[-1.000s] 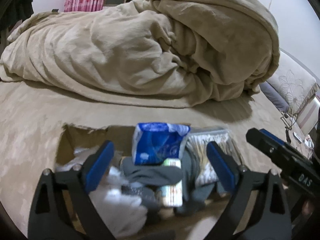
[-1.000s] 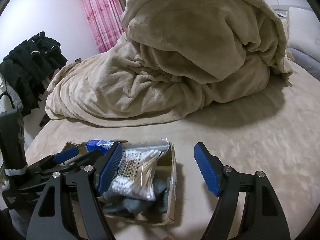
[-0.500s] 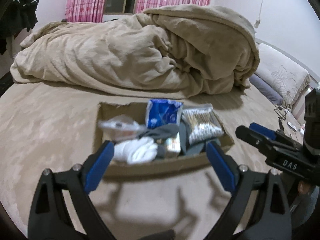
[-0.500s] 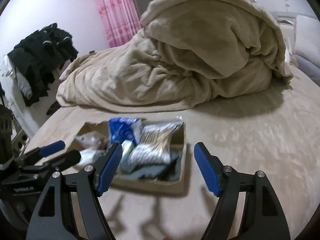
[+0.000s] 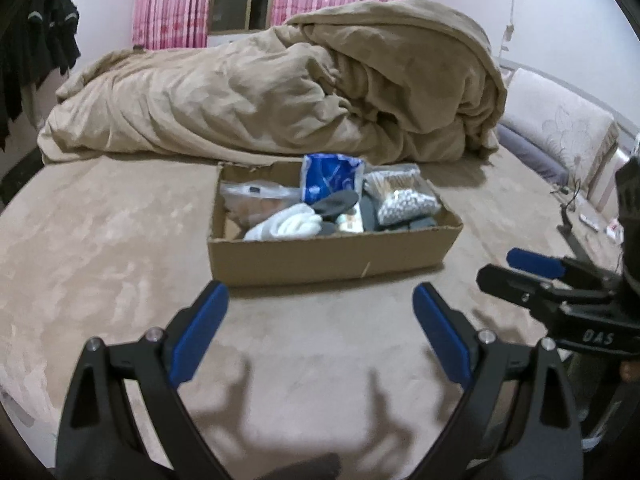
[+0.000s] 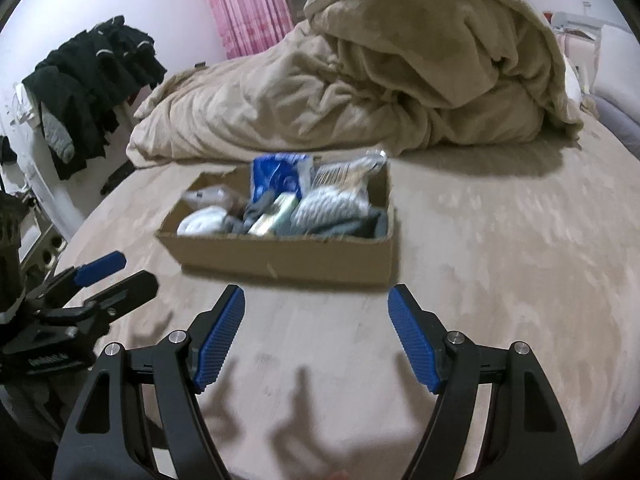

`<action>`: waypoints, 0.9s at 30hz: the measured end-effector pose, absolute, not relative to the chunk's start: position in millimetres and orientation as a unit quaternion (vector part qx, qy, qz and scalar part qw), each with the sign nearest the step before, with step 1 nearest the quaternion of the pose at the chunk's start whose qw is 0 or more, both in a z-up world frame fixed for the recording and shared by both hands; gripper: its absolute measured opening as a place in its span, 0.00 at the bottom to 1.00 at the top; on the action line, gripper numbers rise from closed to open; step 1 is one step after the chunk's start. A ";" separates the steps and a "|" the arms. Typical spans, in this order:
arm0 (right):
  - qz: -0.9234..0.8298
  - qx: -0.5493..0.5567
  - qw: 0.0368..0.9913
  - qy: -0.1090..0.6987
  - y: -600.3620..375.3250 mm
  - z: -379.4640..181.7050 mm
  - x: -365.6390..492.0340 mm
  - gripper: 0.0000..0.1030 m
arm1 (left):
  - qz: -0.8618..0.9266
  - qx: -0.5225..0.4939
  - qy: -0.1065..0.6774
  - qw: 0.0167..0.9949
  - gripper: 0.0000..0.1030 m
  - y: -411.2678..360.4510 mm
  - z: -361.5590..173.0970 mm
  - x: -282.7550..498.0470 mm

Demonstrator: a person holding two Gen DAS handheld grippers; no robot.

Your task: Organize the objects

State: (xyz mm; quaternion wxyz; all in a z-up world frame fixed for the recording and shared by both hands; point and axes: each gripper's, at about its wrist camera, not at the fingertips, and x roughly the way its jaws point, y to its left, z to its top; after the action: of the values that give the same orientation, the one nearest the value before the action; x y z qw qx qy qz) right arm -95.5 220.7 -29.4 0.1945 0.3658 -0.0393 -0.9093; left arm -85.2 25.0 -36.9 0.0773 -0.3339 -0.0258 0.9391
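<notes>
A cardboard box (image 5: 328, 254) sits on the beige bed, also in the right wrist view (image 6: 288, 262). It holds a blue tissue pack (image 5: 330, 178), a bag of cotton swabs (image 5: 404, 198), white socks (image 5: 292, 224), grey cloth (image 5: 336, 204) and a clear bag (image 5: 256, 194). My left gripper (image 5: 320, 332) is open and empty, well short of the box. My right gripper (image 6: 316, 336) is open and empty, also short of the box. Each gripper shows from the side in the other's view (image 5: 556, 284) (image 6: 92, 280).
A bunched beige duvet (image 5: 280, 92) lies behind the box. Pillows (image 5: 560, 136) are at the right. Dark clothes (image 6: 88, 80) hang at the left beyond the bed edge. Pink curtains (image 5: 172, 4) are at the back wall.
Both grippers have pulled back and up from over the box; the box now lies farther ahead with its front wall in view. Both stayed open.
</notes>
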 end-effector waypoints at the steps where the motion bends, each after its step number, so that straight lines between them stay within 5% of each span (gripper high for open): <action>1: -0.910 0.363 0.195 -0.037 219.6 -28.8 -93.5 0.75 | 0.940 -0.334 -0.022 0.071 0.92 25.1 -38.3 -84.3; 27: -0.914 0.362 0.182 -0.031 222.6 -35.0 -96.9 0.75 | 0.937 -0.343 -0.020 0.069 0.92 30.3 -42.6 -88.4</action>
State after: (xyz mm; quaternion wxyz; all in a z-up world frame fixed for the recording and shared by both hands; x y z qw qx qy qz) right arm -96.9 222.6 -35.0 0.1823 0.3615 -0.0312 -0.9138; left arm -88.4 30.3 -42.6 0.0689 -0.3431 -0.0203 0.9365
